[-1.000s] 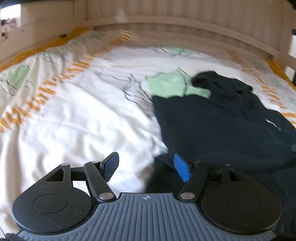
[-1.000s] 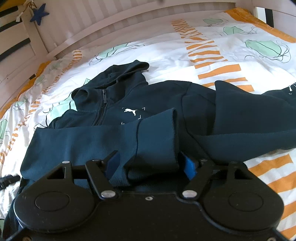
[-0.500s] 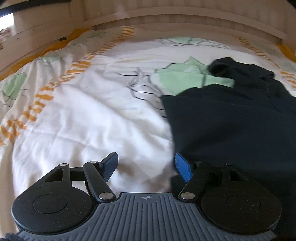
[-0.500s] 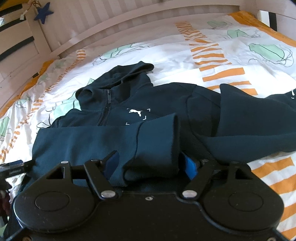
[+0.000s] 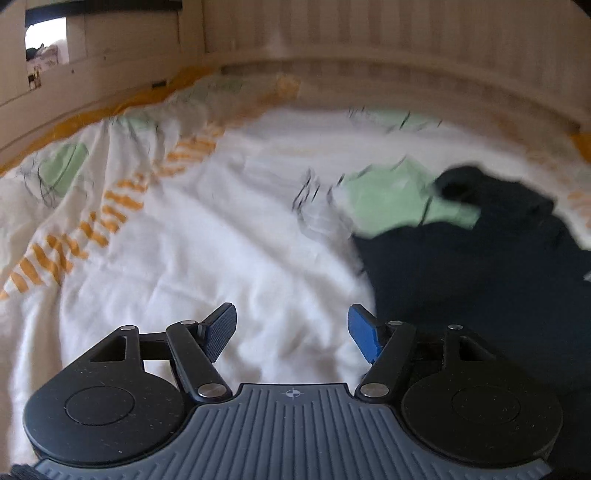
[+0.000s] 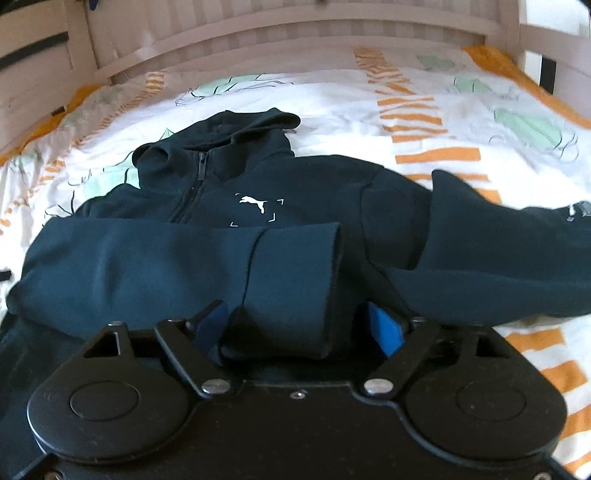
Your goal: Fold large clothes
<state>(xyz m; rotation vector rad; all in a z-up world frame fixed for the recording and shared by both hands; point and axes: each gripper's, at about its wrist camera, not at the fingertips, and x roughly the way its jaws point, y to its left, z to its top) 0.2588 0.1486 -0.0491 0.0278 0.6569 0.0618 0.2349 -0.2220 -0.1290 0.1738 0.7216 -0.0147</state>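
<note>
A dark navy zip hoodie (image 6: 314, 177) with a white logo lies face up on the bed, hood (image 6: 229, 136) toward the headboard. One sleeve is folded across its chest, and the sleeve's cuff (image 6: 291, 280) lies between the jaws of my right gripper (image 6: 297, 325). Those jaws are opening: the right pad stands clear of the cuff. The other sleeve (image 6: 498, 251) stretches out to the right. My left gripper (image 5: 291, 328) is open over bare duvet with nothing between its fingers; the hoodie's edge (image 5: 480, 280) lies just to its right.
The white duvet (image 5: 184, 258) has orange stripes and green leaf prints and covers the whole bed. A pale slatted headboard (image 6: 258, 33) runs along the far side, and a wooden side rail (image 5: 92, 99) borders the left.
The right gripper's jaws have spread and its right pad has come off the cuff. The left gripper has slid left, away from the hoodie's edge, over the white duvet.
</note>
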